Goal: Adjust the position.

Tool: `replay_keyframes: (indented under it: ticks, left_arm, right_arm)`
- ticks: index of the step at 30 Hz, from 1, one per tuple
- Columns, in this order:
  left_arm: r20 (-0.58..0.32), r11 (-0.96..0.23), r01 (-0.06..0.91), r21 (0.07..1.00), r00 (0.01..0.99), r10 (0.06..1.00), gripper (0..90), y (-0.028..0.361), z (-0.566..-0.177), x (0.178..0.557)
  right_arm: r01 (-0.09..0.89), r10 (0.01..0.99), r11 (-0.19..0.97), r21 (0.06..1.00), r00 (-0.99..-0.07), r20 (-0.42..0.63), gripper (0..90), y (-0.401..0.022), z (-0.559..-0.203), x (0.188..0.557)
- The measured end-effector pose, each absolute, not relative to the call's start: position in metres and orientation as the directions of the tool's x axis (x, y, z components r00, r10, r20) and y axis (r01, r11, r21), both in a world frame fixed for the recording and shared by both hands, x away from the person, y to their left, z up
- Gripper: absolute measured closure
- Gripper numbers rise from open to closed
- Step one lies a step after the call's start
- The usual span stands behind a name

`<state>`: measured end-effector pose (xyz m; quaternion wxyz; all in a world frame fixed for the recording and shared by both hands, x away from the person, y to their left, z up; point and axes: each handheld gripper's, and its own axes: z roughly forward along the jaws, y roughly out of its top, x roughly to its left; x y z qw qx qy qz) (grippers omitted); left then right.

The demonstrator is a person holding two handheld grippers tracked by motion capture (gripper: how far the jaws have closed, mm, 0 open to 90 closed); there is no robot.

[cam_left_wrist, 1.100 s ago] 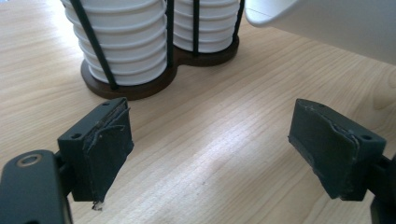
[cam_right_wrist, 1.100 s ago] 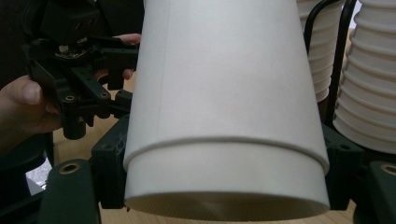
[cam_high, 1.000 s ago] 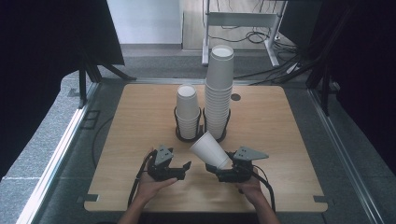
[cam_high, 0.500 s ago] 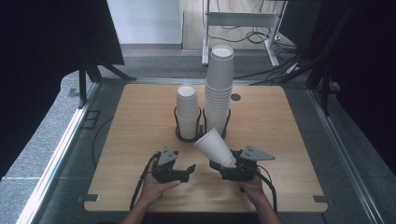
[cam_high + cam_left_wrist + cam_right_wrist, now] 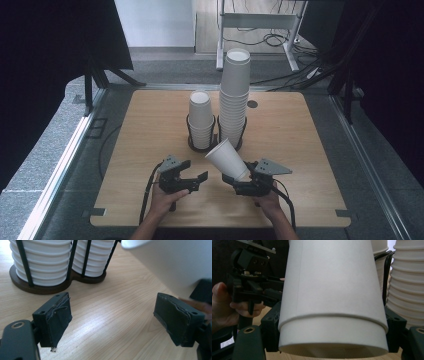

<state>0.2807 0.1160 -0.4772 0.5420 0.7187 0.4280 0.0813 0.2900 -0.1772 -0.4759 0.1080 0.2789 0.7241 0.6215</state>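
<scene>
White paper cup [image 5: 227,158] is pinched at its base in my right gripper [image 5: 241,181]: light, thin-walled, crushes easily. Left gripper [image 5: 196,181] spread, empty; I'd take the cup low, gently.

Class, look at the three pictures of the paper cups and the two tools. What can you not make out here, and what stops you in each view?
- Inside of the held paper cup: high view, its mouth faces away.
- Cup's rim: right gripper view, cut off by the top edge.
- Tall stack cup count: high view, rims too small.
- Wire holder top: left gripper view, cut off by the top edge.
- Right tool pads: hidden by the cup.
</scene>
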Motion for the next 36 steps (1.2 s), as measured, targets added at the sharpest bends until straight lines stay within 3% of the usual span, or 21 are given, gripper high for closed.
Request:
replay_keyframes:
  ticks: [5,13,17,27,36]
  left_arm:
    - [-0.385,-0.008,0.531,0.847,0.624,0.680,14.6,0.118,-0.476,0.281]
    - [-0.516,0.089,0.577,0.812,0.639,0.570,11.2,0.122,-0.475,0.283]
    - [-0.602,0.133,0.619,0.774,0.655,0.456,6.1,0.121,-0.476,0.285]
    - [-0.659,0.179,0.649,0.739,0.643,0.390,3.9,0.115,-0.477,0.287]
    - [-0.679,0.206,0.657,0.725,0.633,0.373,10.1,0.114,-0.481,0.290]
  right_arm:
    - [0.262,0.540,0.088,0.961,-0.823,0.176,24.2,-0.173,-0.480,0.289]
    - [0.238,0.533,0.098,0.966,-0.833,0.151,24.2,-0.163,-0.484,0.283]
    - [0.203,0.527,0.106,0.973,-0.842,0.118,24.3,-0.154,-0.486,0.278]
    - [0.133,0.522,0.188,0.973,-0.853,0.016,24.5,-0.130,-0.492,0.266]
    - [0.121,0.514,0.247,0.962,-0.857,-0.024,24.5,-0.118,-0.500,0.263]
